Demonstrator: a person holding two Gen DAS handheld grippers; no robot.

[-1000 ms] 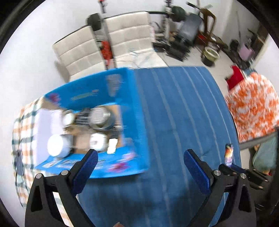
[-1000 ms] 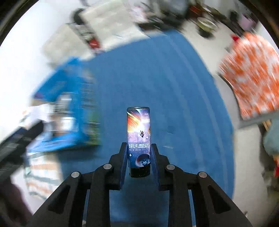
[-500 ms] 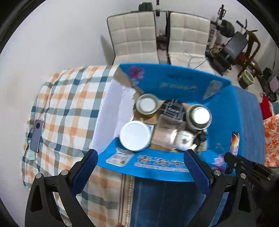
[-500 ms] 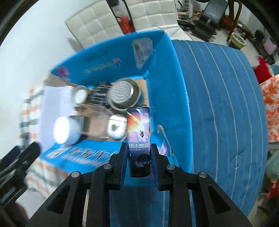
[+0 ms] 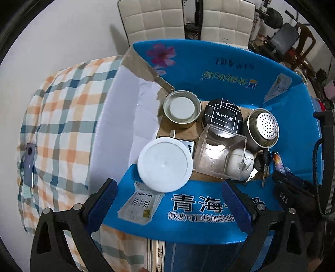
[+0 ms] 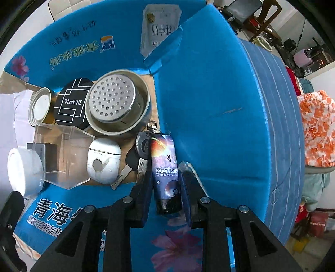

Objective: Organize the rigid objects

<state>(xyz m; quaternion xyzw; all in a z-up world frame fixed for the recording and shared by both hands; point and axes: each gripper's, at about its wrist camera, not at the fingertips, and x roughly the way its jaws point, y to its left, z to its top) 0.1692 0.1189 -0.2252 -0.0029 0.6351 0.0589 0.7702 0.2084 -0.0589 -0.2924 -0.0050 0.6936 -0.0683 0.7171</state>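
My right gripper (image 6: 165, 184) is shut on a galaxy-print tube (image 6: 164, 165) and holds it inside the open blue box (image 6: 209, 104), at its right wall, over a bunch of keys (image 6: 138, 157). The tube's tip shows in the left wrist view (image 5: 278, 161). The box holds a perforated steel strainer (image 6: 117, 102), a black 'Blank ME' tin (image 6: 70, 103), a white earbud case (image 6: 103, 160), a clear plastic cube (image 6: 62, 154) and a white round lid (image 5: 165, 165). My left gripper (image 5: 169, 207) is open and empty above the box's near flap (image 5: 199, 209).
The box stands on a bed with a plaid sheet (image 5: 62, 117) on the left and a blue striped cover (image 6: 272, 125) on the right. A phone (image 5: 29, 163) lies on the plaid sheet. Two white chairs (image 5: 188, 18) stand behind the bed.
My right gripper carried the tube from over the blue cover to the box and lowered it inside. My left gripper swung left and came closer to the box.
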